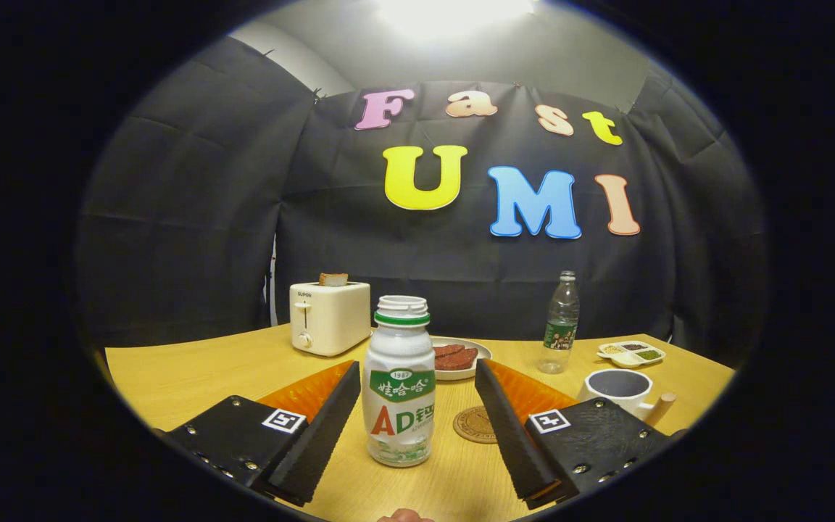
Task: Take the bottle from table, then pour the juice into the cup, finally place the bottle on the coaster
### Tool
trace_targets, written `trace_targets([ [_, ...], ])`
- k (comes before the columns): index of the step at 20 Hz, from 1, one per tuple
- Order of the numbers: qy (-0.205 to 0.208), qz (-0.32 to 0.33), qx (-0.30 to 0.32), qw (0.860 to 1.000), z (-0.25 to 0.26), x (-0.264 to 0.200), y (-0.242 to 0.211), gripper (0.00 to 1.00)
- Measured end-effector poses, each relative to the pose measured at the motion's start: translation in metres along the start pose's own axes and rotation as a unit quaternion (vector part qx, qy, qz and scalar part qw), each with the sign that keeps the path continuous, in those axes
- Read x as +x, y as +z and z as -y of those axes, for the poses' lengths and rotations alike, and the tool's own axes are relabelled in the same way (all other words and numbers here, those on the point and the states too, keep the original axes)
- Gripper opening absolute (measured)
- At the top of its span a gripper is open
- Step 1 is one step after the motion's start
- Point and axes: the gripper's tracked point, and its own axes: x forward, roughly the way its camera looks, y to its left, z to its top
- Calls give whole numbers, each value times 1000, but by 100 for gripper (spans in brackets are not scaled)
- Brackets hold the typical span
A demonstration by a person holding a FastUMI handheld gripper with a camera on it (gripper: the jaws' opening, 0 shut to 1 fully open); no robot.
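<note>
Plainly the first step was in hand: the claw [413,406] stood wide, its two black fingers [320,428] either side of the bottle [399,380] with a clear gap on each flank, neither pad touching it. The bottle stood upright on the worktop [200,373], between the fingers, its white cap with a green ring on top, and a little clear liquid showing at its base.

Just beyond the right finger lay the round coaster [472,424], partly hidden behind that finger. Further right stood the cup [620,388], grey inside, with a wooden handle pointing outward. Behind the bottle sat a plate [464,359] of something reddish, a toaster [330,317] with a slice in it, a clear water bottle [561,333] and a small divided dish [631,353].

By my reckoning nothing of the task was done yet. The next move called for closing both fingers squarely on the bottle's body, low enough to keep it steady, before lifting and carrying it right toward the cup. The cap looked in place, which could hinder pouring.
</note>
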Motion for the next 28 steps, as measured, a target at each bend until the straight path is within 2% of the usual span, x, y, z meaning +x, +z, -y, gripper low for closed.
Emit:
trace_targets([
  [8,15,-32,8,999,-17,34,-27,96],
  [9,5,-40,6,999,-12,37,-31,96],
  [11,13,-39,5,999,-15,34,-26,69],
  [12,-1,-41,1,999,-10,34,-25,68],
  [17,-33,-43,20,998,8,16,-13,67],
  [28,-94,-33,117,988,57,1,22,67],
])
